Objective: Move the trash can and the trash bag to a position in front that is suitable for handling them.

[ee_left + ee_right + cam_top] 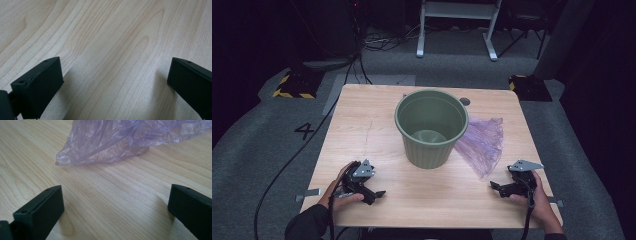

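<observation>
Centrally on the pale wooden table (362,125) stands a ribbed green plastic bucket (431,127), a crumpled purple plastic bag (482,142) touching its right side. Left gripper (379,193) and right gripper (495,185) rest near the front edge, jaws spread, empty.

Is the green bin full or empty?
Empty. The bin stands upright and its bare green bottom shows in the high view.

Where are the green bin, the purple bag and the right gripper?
green bin (428,156): high view, outer front wall.
purple bag (482,142): high view, middle of the film.
right gripper (495,187): high view, between its fingertips.
</observation>
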`<state>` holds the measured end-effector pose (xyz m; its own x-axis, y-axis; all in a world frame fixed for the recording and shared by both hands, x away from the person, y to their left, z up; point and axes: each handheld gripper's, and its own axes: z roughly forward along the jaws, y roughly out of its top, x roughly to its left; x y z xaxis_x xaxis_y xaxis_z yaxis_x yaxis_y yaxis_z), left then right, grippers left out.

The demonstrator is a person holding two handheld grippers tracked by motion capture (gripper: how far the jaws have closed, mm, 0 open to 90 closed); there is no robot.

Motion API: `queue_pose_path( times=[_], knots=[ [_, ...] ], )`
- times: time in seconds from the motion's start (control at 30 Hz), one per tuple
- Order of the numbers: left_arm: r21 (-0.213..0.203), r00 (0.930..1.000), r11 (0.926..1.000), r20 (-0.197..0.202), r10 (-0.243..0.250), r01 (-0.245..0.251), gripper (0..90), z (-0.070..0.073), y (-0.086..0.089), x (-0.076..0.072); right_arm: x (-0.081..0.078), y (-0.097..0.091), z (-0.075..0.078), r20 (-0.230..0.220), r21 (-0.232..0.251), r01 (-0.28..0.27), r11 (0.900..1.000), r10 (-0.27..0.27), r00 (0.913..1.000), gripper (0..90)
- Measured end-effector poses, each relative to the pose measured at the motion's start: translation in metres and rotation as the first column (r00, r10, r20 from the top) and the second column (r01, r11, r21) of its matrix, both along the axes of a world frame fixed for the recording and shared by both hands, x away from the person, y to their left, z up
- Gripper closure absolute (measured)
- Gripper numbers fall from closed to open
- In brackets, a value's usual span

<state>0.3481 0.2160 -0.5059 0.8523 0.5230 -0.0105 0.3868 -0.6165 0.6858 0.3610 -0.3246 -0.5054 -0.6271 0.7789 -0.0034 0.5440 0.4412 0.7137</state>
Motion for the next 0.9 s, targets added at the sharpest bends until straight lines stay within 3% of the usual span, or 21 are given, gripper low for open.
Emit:
queue_pose_path(
  times=[0.6, 0.7, 0.73, 0.8, 0.9],
  knots=[
    [-0.001, 0.9998, 0.9998, 0.000, 0.020, -0.020, 0.0, -0.0001, -0.0001, -0.0019, 0.0002, 0.0000, 0.0002, -0.001, 0.001, -0.004, 1.0000, 0.004, 1.0000, 0.6],
    [-0.001, 0.9998, 0.9998, -0.002, 0.022, -0.022, 0.0, 0.0000, -0.0001, -0.0020, 0.0001, -0.0004, 0.0003, 0.005, 0.002, -0.001, 1.0000, 0.001, 1.0000, 2.3],
    [-0.001, 0.9998, 0.9998, -0.002, 0.021, -0.021, 0.0, 0.0000, -0.0001, -0.0019, -0.0006, -0.0015, 0.0010, 0.016, 0.011, 0.008, 0.9999, -0.008, 0.9998, 10.2],
    [-0.001, 0.9999, 0.9999, 0.001, 0.017, -0.017, 0.0, 0.0000, -0.0001, -0.0014, -0.0014, -0.0030, 0.0020, 0.027, 0.020, 0.008, 0.9998, -0.008, 0.9996, 16.6],
    [-0.001, 0.9999, 0.9999, 0.000, 0.014, -0.014, 0.0, 0.0000, -0.0002, -0.0011, -0.0020, -0.0032, 0.0034, 0.016, 0.011, 0.008, 0.9999, -0.009, 0.9998, 15.7]
  ],
)
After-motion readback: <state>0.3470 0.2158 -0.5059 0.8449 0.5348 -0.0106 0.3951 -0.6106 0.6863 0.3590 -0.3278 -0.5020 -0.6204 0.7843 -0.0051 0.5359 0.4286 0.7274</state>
